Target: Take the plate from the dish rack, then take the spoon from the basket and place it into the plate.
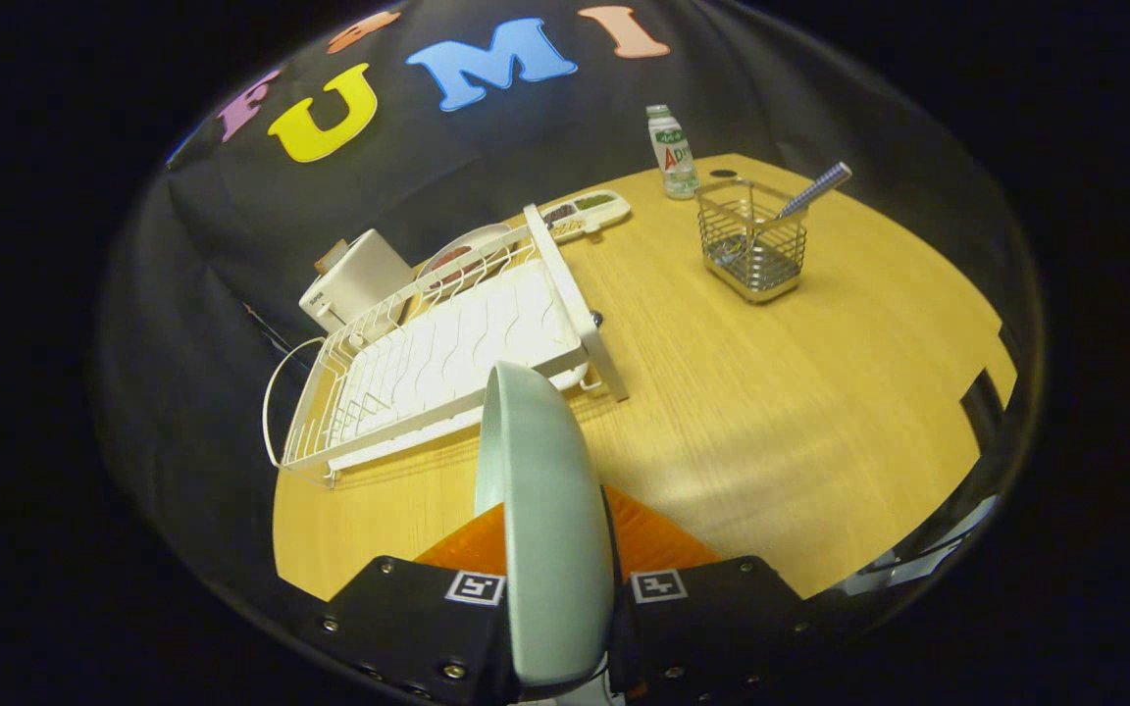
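A pale green plate stands on edge between my two fingers, and my gripper is shut on its rim. The plate hangs above the wooden table, just in front of the white dish rack. The rack's white tray shows bare. Far beyond the fingers, to the right, stands a wire basket with a spoon leaning in it, its patterned handle sticking up and out to the right.
A white box and a plate with food sit behind the rack. A compartment tray and a small bottle stand near the table's back edge. Bare tabletop lies between rack and basket.
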`<state>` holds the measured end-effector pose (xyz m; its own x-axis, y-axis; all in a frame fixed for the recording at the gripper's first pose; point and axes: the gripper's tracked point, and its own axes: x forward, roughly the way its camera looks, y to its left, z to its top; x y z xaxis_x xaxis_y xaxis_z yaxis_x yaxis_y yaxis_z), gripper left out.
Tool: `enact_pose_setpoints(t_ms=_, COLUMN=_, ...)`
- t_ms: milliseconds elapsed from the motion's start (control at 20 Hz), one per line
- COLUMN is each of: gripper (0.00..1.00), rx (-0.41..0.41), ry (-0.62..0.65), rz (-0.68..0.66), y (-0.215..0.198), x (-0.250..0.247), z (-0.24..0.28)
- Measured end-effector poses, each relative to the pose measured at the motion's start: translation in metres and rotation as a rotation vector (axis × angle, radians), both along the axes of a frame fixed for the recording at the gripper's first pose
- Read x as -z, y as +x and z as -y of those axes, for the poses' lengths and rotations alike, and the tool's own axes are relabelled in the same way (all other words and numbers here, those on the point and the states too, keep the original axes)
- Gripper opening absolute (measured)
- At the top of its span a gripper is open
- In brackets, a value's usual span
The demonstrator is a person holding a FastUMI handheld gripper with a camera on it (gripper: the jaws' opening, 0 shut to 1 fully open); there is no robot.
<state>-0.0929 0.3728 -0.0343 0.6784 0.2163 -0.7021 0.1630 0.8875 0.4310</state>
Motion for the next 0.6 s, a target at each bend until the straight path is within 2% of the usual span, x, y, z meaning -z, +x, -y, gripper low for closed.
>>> enact_pose_setpoints(t_ms=100, gripper=0.33, rx=0.009, ry=0.063, rz=-0.023, y=0.001, x=0.01, z=-0.007)
enact_pose_setpoints(t_ms=200, gripper=0.38, rx=0.022, ry=0.05, rz=-0.047, y=-0.001, x=0.022, z=-0.003)
enact_pose_setpoints(t_ms=250, gripper=0.45, rx=0.023, ry=0.044, rz=-0.061, y=-0.004, x=0.025, z=0.0)
enact_pose_setpoints(t_ms=350, gripper=0.52, rx=0.043, ry=0.07, rz=-0.054, y=-0.002, x=0.026, z=-0.002)
enact_pose_setpoints(t_ms=400, gripper=0.52, rx=0.057, ry=0.048, rz=-0.067, y=-0.006, x=0.03, z=0.003)
enact_pose_setpoints(t_ms=550, gripper=0.73, rx=0.065, ry=-0.041, rz=-0.09, y=-0.012, x=0.039, z=0.02)
enact_pose_setpoints(t_ms=600, gripper=0.73, rx=0.072, ry=-0.069, rz=-0.085, y=-0.014, x=0.037, z=0.027)
